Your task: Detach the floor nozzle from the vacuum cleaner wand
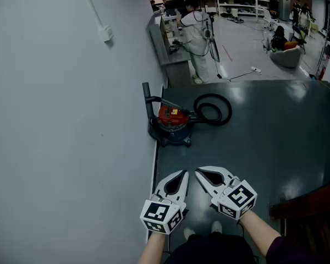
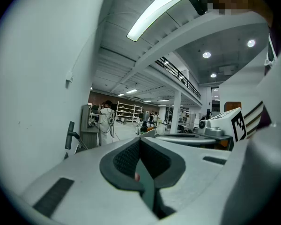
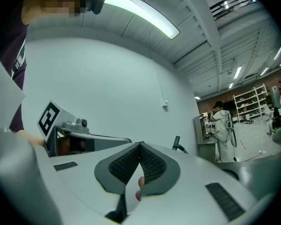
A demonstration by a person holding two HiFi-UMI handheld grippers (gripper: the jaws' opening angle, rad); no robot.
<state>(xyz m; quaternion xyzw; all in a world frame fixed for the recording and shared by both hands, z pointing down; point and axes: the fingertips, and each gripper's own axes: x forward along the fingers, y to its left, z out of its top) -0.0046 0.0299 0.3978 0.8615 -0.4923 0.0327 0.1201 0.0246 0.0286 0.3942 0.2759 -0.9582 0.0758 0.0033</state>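
Observation:
A canister vacuum cleaner [image 1: 172, 124] with a red top and dark blue body stands on the dark floor against the white wall. Its black hose [image 1: 213, 109] lies coiled to its right. A black upright wand [image 1: 147, 100] rises at its left, and also shows in the left gripper view as the wand [image 2: 70, 135] and in the right gripper view as the wand [image 3: 176, 143]. I cannot make out the floor nozzle. My left gripper [image 1: 182, 174] [image 2: 140, 140] and right gripper [image 1: 199, 172] [image 3: 140, 146] hang side by side well short of the vacuum, both shut and empty.
A white wall [image 1: 66, 120] runs along the left. Behind the vacuum stands a grey cabinet [image 1: 170, 54], with a person in white [image 1: 198, 32] next to it. A dark red object [image 1: 311, 210] sits at the lower right. Shelves stand far back.

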